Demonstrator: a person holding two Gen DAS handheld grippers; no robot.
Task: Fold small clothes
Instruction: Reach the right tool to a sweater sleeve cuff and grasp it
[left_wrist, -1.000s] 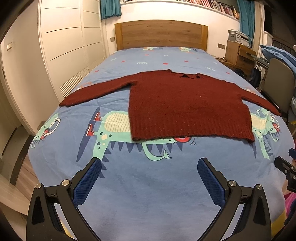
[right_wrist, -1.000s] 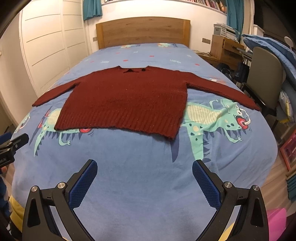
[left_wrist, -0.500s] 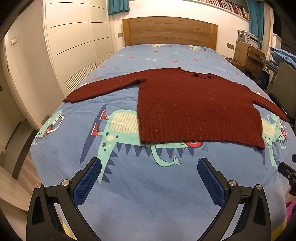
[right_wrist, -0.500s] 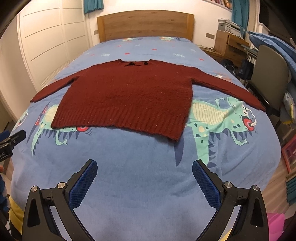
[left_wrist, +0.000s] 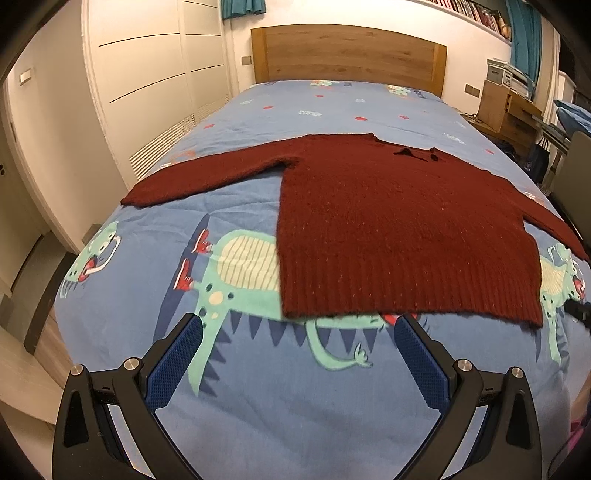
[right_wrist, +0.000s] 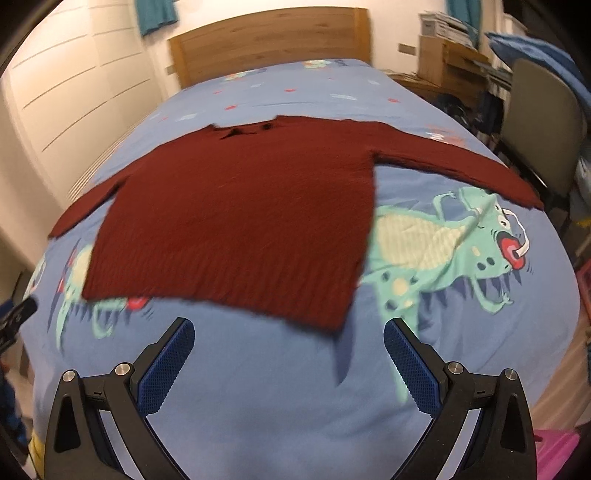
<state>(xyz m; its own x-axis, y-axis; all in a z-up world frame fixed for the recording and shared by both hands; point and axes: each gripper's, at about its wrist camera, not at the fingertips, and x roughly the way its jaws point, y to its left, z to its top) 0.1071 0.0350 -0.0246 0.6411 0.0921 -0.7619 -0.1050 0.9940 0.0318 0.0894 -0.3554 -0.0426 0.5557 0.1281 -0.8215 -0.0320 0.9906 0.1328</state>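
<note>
While the left gripper (left_wrist: 297, 341) hung with its blue-padded jaws spread wide and empty over the foot of the bed, the dark red knitted sweater (left_wrist: 399, 229) lay flat ahead of it on the blue dinosaur-print bedspread (left_wrist: 258, 387), collar toward the wooden headboard (left_wrist: 347, 55) and ribbed hem nearest the claw. Its long axis ran across the bed from sleeve to sleeve. The hem's left corner sat just above the gap between the jaws, so that corner looked the likelier target for this hand, though nothing touched the knit yet. White wardrobe doors (left_wrist: 147, 92) stood to the left and a wooden desk (left_wrist: 509, 110) to the right.

From the right wrist view, somewhat blurred, the right gripper (right_wrist: 288, 339) was likewise splayed and gripping nothing, close to the hem near its right corner, apart from the cloth. The sweater (right_wrist: 240, 221) spread out ahead, its right sleeve reaching toward a grey chair (right_wrist: 543, 122) beside the bed. Each hand seemed about equally near its own hem corner, and the soft bedspread would probably let a lower finger slide under the knit.
</note>
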